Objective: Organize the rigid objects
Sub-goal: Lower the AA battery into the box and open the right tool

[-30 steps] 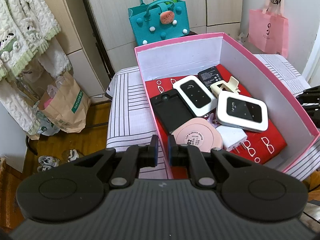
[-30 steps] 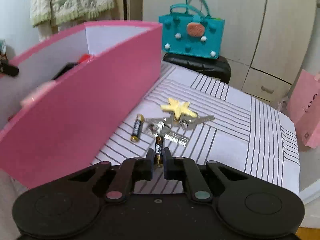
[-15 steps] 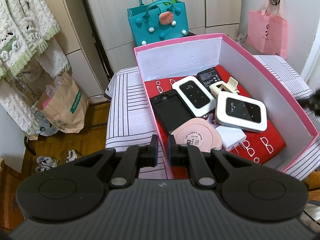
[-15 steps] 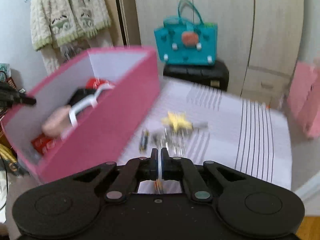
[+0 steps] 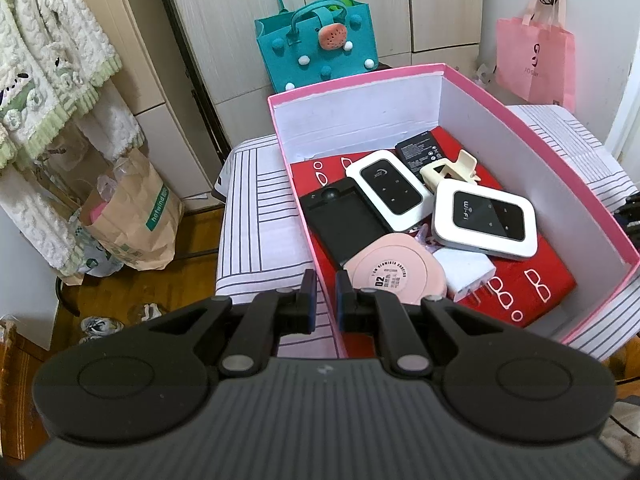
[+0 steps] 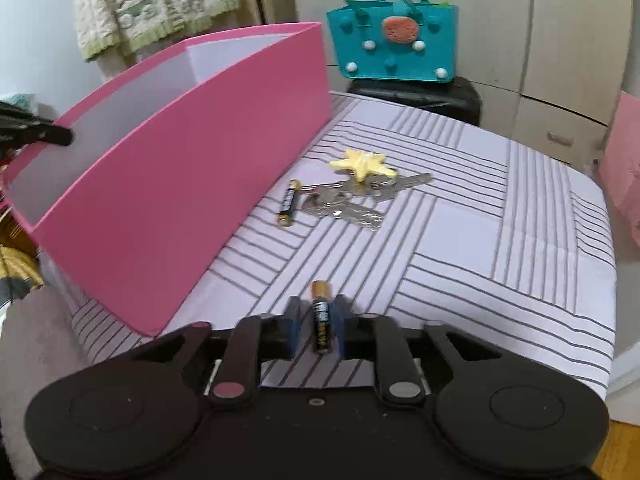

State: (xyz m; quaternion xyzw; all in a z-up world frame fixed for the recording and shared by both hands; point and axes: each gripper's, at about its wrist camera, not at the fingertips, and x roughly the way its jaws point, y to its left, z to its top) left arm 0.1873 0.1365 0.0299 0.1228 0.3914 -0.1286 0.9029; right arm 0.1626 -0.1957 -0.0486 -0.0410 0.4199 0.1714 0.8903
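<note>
The low table with the white cloth printed in grey lines (image 6: 460, 240) carries the tall pink cardboard box with white inner walls (image 6: 192, 184). The box stands on the left part of the cloth, and its long outer wall runs away from the camera. To the right of this wall the cloth is free, so there is open room for a hand to move there.

Near the middle of the cloth lies the bunch of metal keys with a pale yellow star charm (image 6: 360, 184). Just beside it, on the box side, lies a second black and gold battery (image 6: 289, 203).

The right gripper (image 6: 318, 322) is the nearer one to the loose things. A small black and gold cylinder battery (image 6: 321, 316) sits between its two blue pads, with its long axis along the fingers and its gold end forward. The jaws are opening a little; I cannot tell if the pads press on it.

The left gripper (image 5: 323, 300) has its jaws narrowly closed over the near left wall of the box, and seems to pinch it. I judge that the battery must go up over the pink rim, to the left.
</note>
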